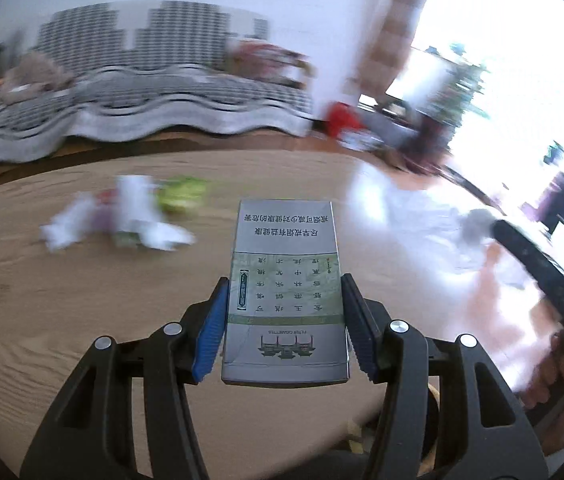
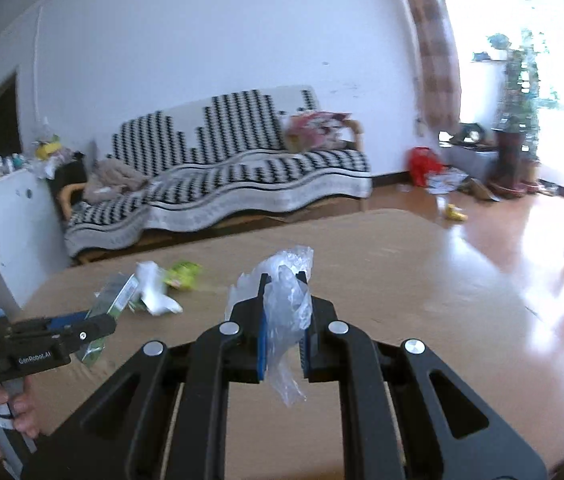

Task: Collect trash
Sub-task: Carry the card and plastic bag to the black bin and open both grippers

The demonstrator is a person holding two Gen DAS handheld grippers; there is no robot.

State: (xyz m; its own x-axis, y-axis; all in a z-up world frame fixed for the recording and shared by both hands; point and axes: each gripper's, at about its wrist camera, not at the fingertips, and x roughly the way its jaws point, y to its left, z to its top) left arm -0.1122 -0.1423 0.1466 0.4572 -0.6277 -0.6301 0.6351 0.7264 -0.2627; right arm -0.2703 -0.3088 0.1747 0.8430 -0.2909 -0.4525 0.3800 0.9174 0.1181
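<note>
My left gripper (image 1: 285, 280) is shut on a silver and green cigarette pack (image 1: 285, 284) and holds it above the wooden table (image 1: 61, 300). From the right wrist view the left gripper (image 2: 97, 320) shows at the left with the pack (image 2: 115, 292) in it. My right gripper (image 2: 284, 280) is shut on a crumpled clear plastic bag (image 2: 286, 300). More trash lies on the table: crumpled white paper (image 1: 141, 216) (image 2: 153, 288) and a yellow-green wrapper (image 1: 183, 194) (image 2: 183, 274).
A sofa (image 2: 217, 184) with a black-and-white cover stands behind the table. A white cabinet (image 2: 13, 220) is at the left. A potted plant (image 2: 516, 120) and a red bag (image 2: 424, 164) stand on the glossy floor at the right.
</note>
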